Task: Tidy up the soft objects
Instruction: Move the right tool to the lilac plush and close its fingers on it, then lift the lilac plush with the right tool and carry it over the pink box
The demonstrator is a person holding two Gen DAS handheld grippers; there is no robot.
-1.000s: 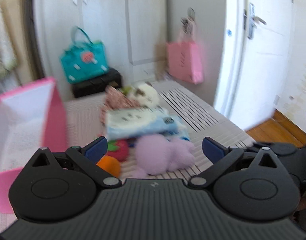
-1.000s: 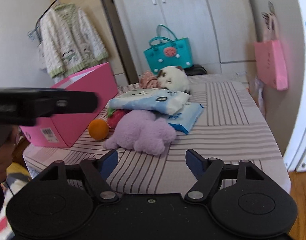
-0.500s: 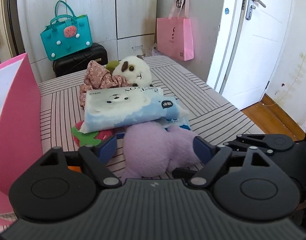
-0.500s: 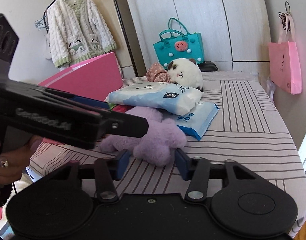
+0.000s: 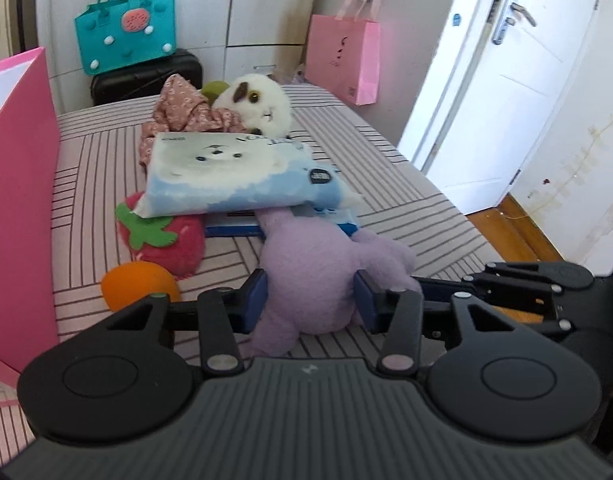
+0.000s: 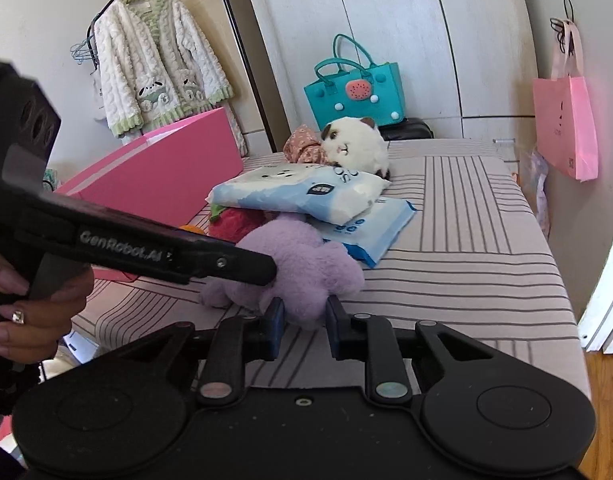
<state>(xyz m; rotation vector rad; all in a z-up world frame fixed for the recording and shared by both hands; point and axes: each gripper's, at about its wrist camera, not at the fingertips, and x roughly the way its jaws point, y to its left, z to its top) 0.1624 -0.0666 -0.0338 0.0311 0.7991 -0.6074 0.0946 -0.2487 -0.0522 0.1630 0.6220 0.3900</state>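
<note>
Both grippers close on one toy

The fluffy lilac plush toy [image 5: 318, 276] lies on the striped bed [image 5: 406, 184]; left gripper [image 5: 310, 300] jaws, just closing, squeeze its body, right gripper [image 6: 304, 318] jaws pinch a near limb.

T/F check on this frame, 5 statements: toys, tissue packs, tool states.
1. Both tools grip the purple plush. True: left tool pinches its body, right tool a lower lobe.
2. The orange ball sits inside the pink box. False: it lies on the striped bed beside the box.
3. One tissue pack lies over the strawberry plush. True.
4. The white plush is held. False: it rests at the far end, untouched.
5. The teal bag hangs on the door. False: it stands on a black case.
</note>
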